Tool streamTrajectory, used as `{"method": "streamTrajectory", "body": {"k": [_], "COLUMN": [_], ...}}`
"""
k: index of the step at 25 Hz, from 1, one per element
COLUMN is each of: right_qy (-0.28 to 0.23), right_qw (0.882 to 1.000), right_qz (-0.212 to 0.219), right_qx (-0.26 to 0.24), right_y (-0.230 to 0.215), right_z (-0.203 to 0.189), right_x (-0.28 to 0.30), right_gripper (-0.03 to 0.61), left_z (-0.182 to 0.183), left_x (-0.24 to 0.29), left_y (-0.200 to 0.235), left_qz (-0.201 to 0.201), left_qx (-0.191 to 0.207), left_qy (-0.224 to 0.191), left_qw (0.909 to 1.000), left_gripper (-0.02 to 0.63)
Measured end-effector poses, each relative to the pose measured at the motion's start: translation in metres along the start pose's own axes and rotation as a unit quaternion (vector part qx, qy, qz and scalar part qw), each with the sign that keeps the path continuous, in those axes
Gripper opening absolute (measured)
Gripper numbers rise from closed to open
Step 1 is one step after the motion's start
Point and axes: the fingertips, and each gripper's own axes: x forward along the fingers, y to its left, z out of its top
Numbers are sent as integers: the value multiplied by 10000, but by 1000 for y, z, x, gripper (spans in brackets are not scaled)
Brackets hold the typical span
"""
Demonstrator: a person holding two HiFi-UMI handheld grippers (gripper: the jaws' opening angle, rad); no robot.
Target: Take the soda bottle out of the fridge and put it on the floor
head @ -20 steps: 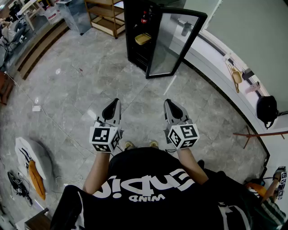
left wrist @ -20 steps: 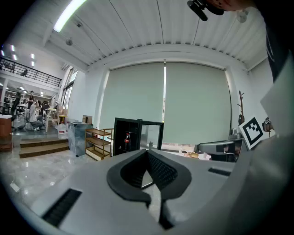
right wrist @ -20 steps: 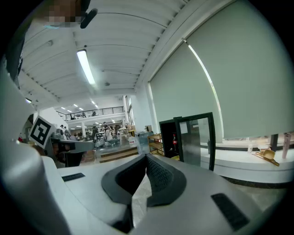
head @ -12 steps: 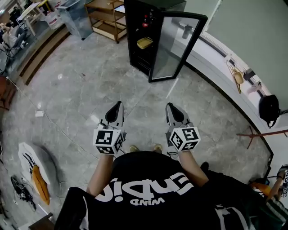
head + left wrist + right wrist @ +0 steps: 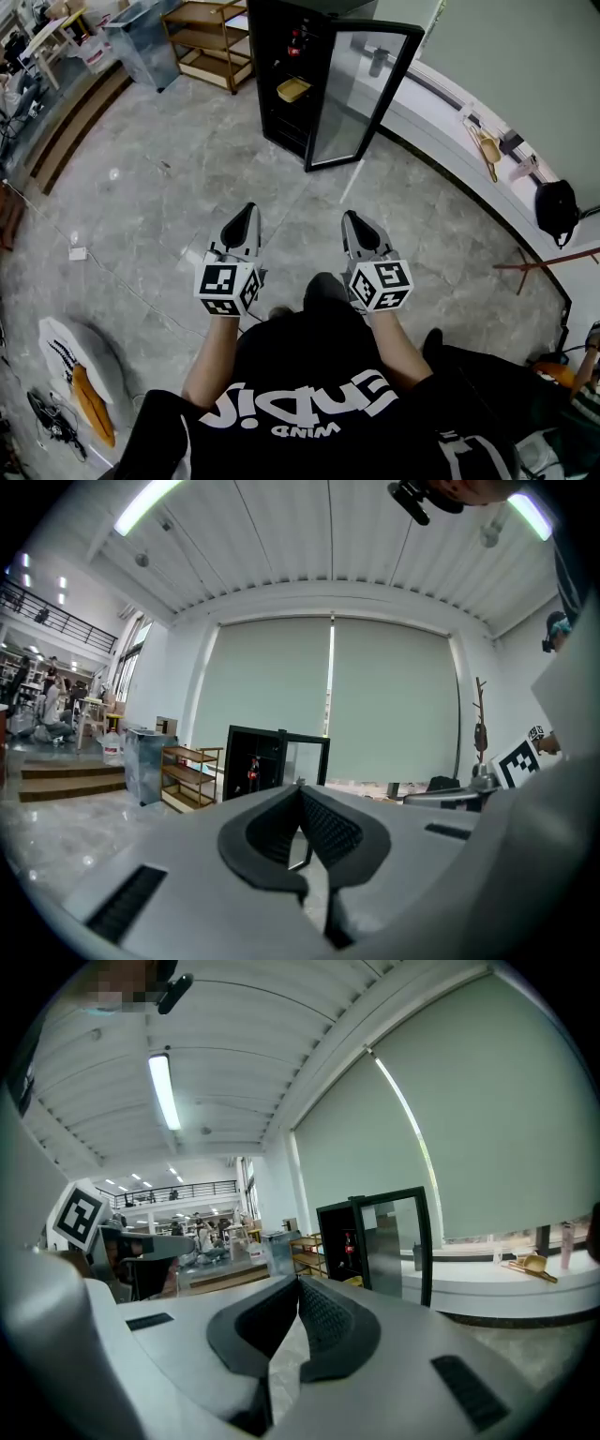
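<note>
The black fridge (image 5: 281,75) stands a few steps ahead with its glass door (image 5: 361,89) swung open. A red-labelled soda bottle (image 5: 296,39) stands on an upper shelf, with a yellow dish (image 5: 293,89) on the shelf below. The left gripper view shows the bottle (image 5: 254,766) inside the fridge (image 5: 246,761), and the right gripper view shows the bottle (image 5: 349,1243) too. My left gripper (image 5: 246,214) and right gripper (image 5: 353,220) are held side by side over the grey floor, both shut and empty, pointing at the fridge. The jaws meet at the tip in the left gripper (image 5: 300,789) and in the right gripper (image 5: 298,1283).
A wooden shelf unit (image 5: 206,42) and a grey bin (image 5: 141,37) stand left of the fridge. A white curved ledge (image 5: 441,108) runs along the right with a black bag (image 5: 556,208) on it. Steps (image 5: 66,117) lie far left, and a white object (image 5: 80,352) sits on the floor near left.
The person's leg has swung forward between the two grippers, covering the feet seen before. Both grippers stay shut and side by side.
</note>
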Motion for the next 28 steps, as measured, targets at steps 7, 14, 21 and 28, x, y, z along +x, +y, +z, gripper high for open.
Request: {"method": "streamTrajectory", "body": {"k": [7,14,21,28], "right_qy": [46,40,82,107], "right_qw": [10000,10000,9999,9997], "right_qz": [-57,-64,59,155], "right_qx": [12,57,-65,-166], "right_y": [8,2,-9,-47], "right_z": [-7,-7,0,37], "right_x": [22,68,127,193], "right_gripper": [23,23,23,23], "left_z": [4,5,15,40], "left_x": [15,44,98,166], "left_y": [29,60,85,107], "left_qz": [-62,-73,-211,-149], "left_qx": [138,213,120,58], "left_qy": [-19,9,-226,-289], "left_qw": [9999,9997,9994,9995], "left_gripper": [8,8,8,8]}}
